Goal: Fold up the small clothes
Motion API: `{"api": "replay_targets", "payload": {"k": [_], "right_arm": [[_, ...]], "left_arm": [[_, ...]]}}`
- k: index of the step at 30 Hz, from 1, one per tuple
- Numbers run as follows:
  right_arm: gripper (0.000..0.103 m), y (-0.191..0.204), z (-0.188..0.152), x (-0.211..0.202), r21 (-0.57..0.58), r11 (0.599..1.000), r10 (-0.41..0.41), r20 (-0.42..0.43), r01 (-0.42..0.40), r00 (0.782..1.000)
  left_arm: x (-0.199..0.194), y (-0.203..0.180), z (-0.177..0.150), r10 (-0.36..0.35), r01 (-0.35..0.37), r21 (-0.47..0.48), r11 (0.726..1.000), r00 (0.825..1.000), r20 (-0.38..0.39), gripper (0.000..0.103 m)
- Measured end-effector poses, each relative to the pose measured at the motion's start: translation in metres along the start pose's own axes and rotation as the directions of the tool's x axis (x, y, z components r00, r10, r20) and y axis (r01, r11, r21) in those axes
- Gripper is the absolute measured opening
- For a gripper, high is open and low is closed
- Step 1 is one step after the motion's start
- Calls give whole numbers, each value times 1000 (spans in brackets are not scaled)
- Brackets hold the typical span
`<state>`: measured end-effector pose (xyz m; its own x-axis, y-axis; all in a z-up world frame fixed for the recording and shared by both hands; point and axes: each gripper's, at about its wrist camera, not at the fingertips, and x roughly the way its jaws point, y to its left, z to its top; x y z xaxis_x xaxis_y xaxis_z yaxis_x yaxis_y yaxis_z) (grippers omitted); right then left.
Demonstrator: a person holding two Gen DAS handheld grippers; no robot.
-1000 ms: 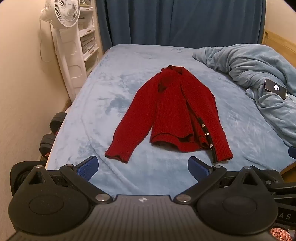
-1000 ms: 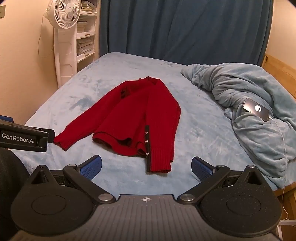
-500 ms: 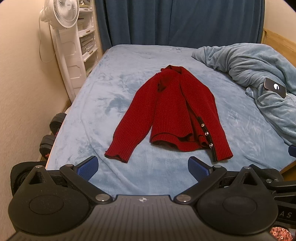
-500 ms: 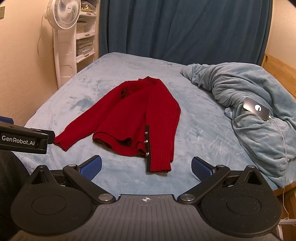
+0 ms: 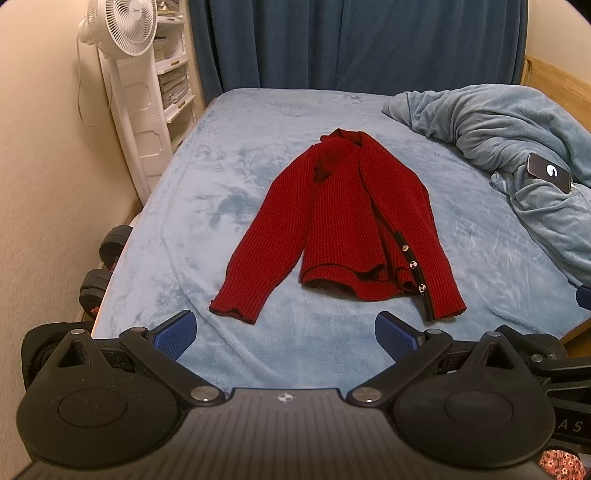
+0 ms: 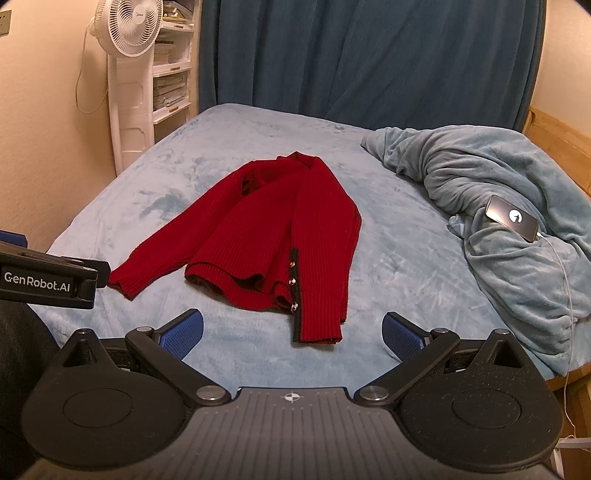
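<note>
A red knit cardigan (image 5: 351, 225) lies flat on the light blue bed (image 5: 207, 206), one sleeve spread toward the near left, the other folded alongside its buttoned edge; the left gripper (image 5: 284, 330) hovers short of the hem, jaws wide apart and empty; a rumpled blanket (image 5: 498, 129) sits at right, a phone (image 5: 548, 172) resting on it; a white fan (image 5: 120, 26) stands beside the bed.

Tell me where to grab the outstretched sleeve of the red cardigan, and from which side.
Take the sleeve at its ribbed cuff, coming in low from the near edge of the bed with the left gripper. That cuff lies flat, clear of the cardigan's body, and is its nearest free end. Both grippers are open; the right gripper faces the other cuff.
</note>
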<state>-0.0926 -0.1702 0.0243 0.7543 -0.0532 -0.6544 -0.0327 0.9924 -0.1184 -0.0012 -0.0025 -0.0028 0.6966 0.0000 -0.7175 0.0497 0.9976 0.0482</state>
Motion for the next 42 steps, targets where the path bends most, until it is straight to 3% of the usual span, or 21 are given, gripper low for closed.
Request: {"api": "replay_targets", "payload": {"k": [42], "right_arm": [[102,2,4,1,-10,1000,0,0,0,1000]], "left_arm": [[1,1,-2,0,0,4,1000,1000,-1,103]]}}
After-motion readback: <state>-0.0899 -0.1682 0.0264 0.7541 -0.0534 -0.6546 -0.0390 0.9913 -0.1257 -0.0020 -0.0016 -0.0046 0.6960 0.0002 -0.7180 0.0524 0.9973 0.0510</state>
